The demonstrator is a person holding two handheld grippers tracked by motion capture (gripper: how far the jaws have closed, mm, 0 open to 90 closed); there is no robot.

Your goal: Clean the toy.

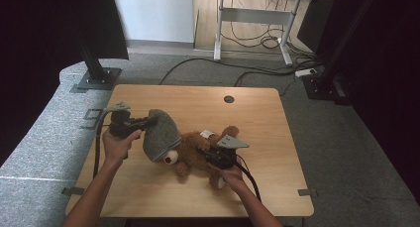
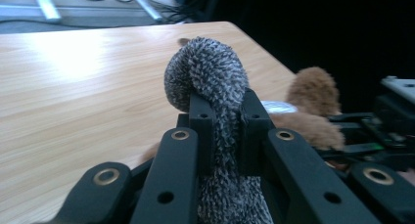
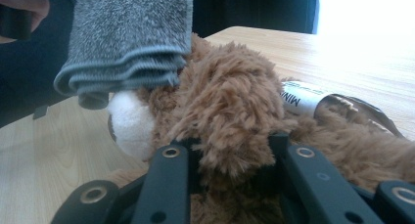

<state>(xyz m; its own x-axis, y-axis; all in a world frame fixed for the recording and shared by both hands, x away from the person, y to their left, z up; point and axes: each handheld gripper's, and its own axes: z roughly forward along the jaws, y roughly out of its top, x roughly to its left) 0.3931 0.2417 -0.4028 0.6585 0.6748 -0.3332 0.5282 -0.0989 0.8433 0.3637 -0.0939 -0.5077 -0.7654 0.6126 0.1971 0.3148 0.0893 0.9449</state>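
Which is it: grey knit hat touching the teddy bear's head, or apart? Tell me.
Touching. In the right gripper view the grey knit hat has its folded brim lying on the teddy bear at its head; the high view shows it covering the head.

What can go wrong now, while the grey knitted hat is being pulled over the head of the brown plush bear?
The left gripper pinches only a fold of the grey knitted hat, so it may slip free. The right gripper clamps a limb of the brown plush bear, so the bear may twist. The hat covers only part of the head and may pop off.

White sewn-in tag (image 3: 304, 99) on the teddy bear (image 3: 230, 101): I read "MIN"; the remaining print is cut off.
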